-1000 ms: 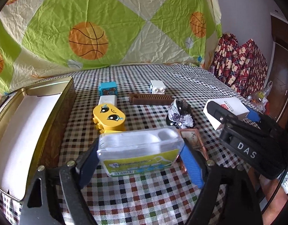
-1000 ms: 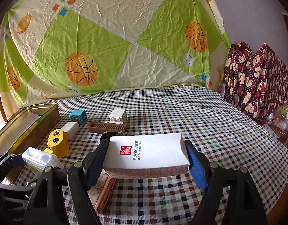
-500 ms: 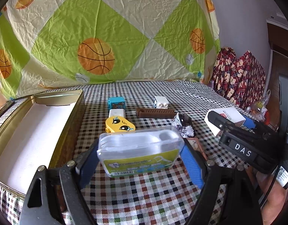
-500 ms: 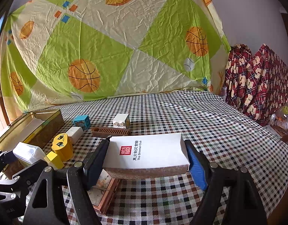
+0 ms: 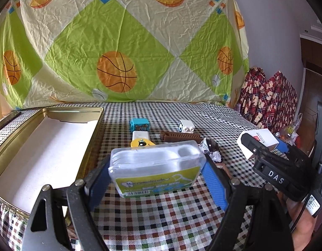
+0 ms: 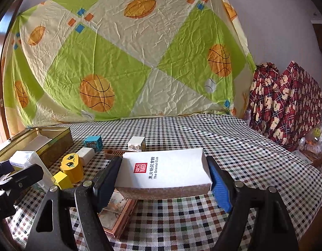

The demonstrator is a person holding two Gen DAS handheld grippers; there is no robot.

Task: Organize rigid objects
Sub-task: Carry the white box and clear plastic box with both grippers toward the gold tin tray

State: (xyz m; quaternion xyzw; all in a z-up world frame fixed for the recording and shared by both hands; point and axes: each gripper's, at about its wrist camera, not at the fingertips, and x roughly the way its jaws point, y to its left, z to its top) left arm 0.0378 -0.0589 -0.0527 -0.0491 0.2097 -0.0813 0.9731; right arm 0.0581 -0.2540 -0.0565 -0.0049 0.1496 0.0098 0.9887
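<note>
My left gripper [image 5: 156,171] is shut on a clear plastic floss-pick box [image 5: 156,167] with a green label, held above the checked cloth, just right of an open gold tin [image 5: 45,138] with a white lining. My right gripper [image 6: 164,175] is shut on a white card box [image 6: 164,171] with a red stamp, held above the table. The white box also shows at the right of the left wrist view [image 5: 257,140]. On the cloth lie a yellow face block [image 6: 72,167], a blue block [image 6: 93,142], a white brick [image 6: 137,144] and a brown comb [image 5: 179,136].
A foil-wrapped object [image 5: 211,149] lies right of the floss box. A copper-edged picture card [image 6: 117,215] lies under the right gripper. A small yellow cube [image 6: 61,179] and a white block [image 6: 85,153] sit by the face block. Plaid bags [image 6: 286,104] stand at the right.
Both grippers have risen with their boxes. The left one has moved toward the gold tin, which now fills more of its view.
</note>
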